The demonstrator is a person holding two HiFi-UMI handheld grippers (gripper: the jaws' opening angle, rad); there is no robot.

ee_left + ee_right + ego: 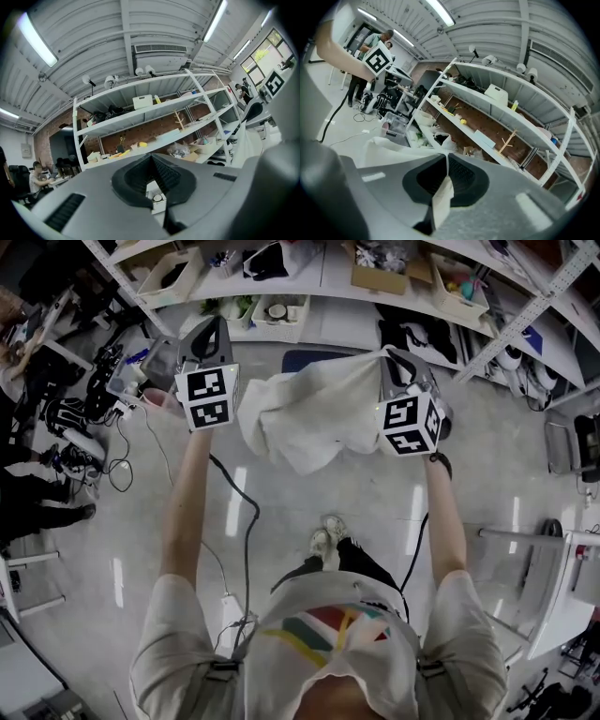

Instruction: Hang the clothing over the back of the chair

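A white garment [314,418] hangs in the air in front of me in the head view. My right gripper [394,360] is shut on its upper right edge. In the right gripper view a strip of the white garment [440,201] is pinched in the shut right gripper [446,160], and more of it spreads out to the left. My left gripper [212,331] stays beside the garment's left edge, its tips apart from the fabric. Its jaws are closed in the left gripper view [152,161], where the garment [246,140] hangs at the right. A dark blue chair [311,359] shows behind the garment's top edge, mostly hidden.
White shelving [328,282] with bins and boxes runs along the back. Cables and power strips [103,451] lie on the floor at the left, beside a clear box [141,376]. A white frame [544,568] stands at the right. My feet [328,535] are below the garment.
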